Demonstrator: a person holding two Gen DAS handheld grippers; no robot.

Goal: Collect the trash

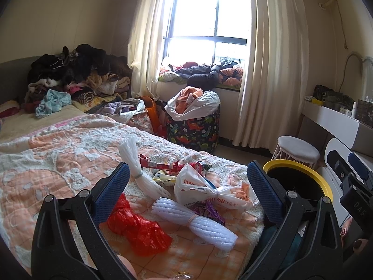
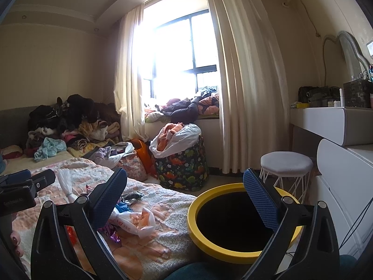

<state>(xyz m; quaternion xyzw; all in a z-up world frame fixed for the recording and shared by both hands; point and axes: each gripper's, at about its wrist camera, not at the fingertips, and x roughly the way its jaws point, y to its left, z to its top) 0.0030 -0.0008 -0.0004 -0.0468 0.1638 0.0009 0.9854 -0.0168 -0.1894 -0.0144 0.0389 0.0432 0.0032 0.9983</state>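
Bed blanket [image 1: 58,158] holds the trash: white plastic bag [image 1: 209,191], red plastic bag [image 1: 137,228], foam net sleeves [image 1: 198,221]. Yellow-rimmed bin [image 2: 193,212] beside bed. Left gripper [image 1: 186,186] spread wide, empty, above trash; right gripper [image 2: 184,200] spread, empty, over bin.

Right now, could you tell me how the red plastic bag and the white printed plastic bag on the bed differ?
The red plastic bag is plain, see-through red and crumpled low; the white printed plastic bag is opaque, bears red lettering and is knotted at its middle. The red one lies nearer the left gripper, the white one nearer the yellow-rimmed bin. Both lie loose on the blanket.
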